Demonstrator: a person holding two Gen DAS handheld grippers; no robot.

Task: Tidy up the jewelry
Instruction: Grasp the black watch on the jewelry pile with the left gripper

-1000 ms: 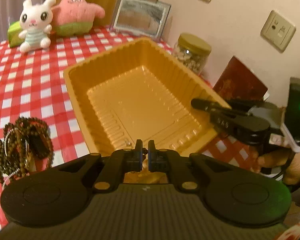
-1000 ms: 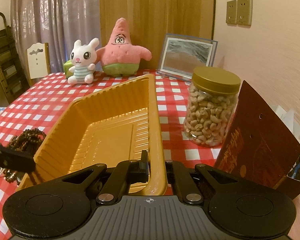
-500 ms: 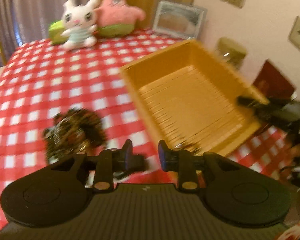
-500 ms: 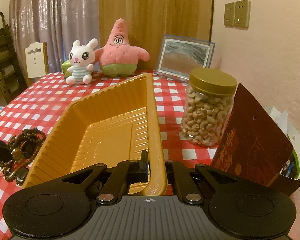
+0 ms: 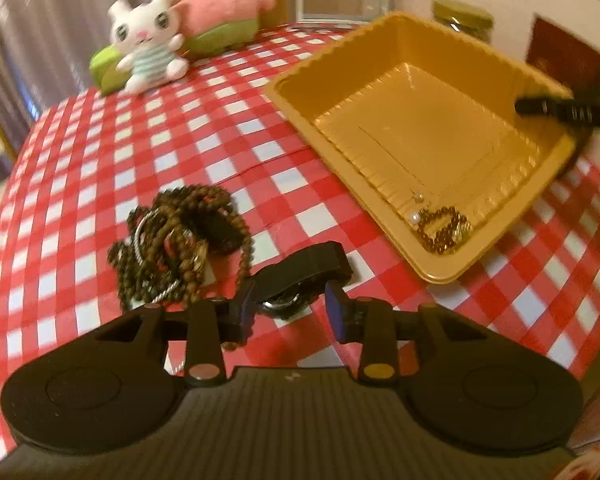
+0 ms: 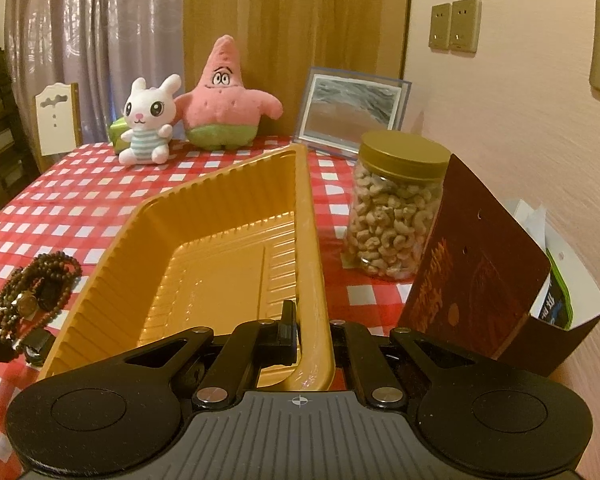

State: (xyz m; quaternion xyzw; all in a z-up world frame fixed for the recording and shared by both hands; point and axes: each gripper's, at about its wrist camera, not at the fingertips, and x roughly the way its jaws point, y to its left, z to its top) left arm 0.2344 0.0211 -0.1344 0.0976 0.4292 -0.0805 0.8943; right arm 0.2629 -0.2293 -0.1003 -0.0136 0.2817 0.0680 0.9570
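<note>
so the left gripper (image 5: 292, 310) is wide open and empty right over the bead pile (image 5: 180, 244), just left of the tray (image 5: 440, 276) that the right gripper (image 6: 312, 336) pinches by the rim.

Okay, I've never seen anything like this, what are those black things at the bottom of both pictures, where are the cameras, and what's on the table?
Those are two handheld grippers, each carrying its own camera that looks along its fingers. The left gripper is open, above a black watch beside a pile of bead necklaces on the checked tablecloth. The right gripper is shut on the rim of the yellow tray, which holds a small beaded bracelet. Behind stand a jar of cashews, two plush toys and a picture frame.
</note>
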